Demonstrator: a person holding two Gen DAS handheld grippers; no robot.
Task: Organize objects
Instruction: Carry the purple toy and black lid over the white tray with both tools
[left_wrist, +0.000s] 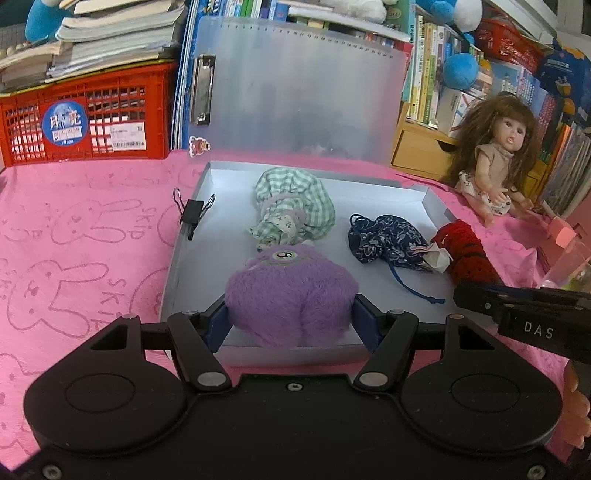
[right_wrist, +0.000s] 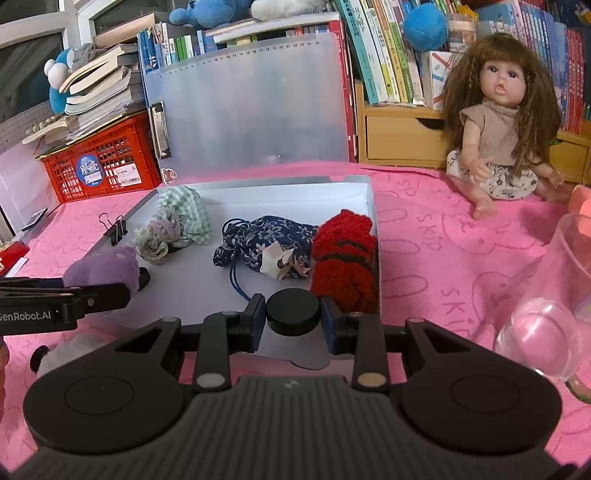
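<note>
Left gripper (left_wrist: 291, 314): jaws closed on the purple plush (left_wrist: 291, 299), held at the near end of the open box (left_wrist: 184, 236). Right gripper (right_wrist: 293, 314): jaws closed on a black disc (right_wrist: 293, 312), poised over the box's near right corner, just beside the red knit (right_wrist: 343, 258).

Already inside: green pouch (left_wrist: 291, 206), blue pouch (left_wrist: 388, 240), red knit. Binder clip (left_wrist: 194, 212) on the left wall. Doll (right_wrist: 502, 136) seated apart on the pink cloth (left_wrist: 74, 229); glass (right_wrist: 546, 317) near right.

Placing step, probably. Next: lower each into bare floor space, then open the jaws, without crowding the pouches.
</note>
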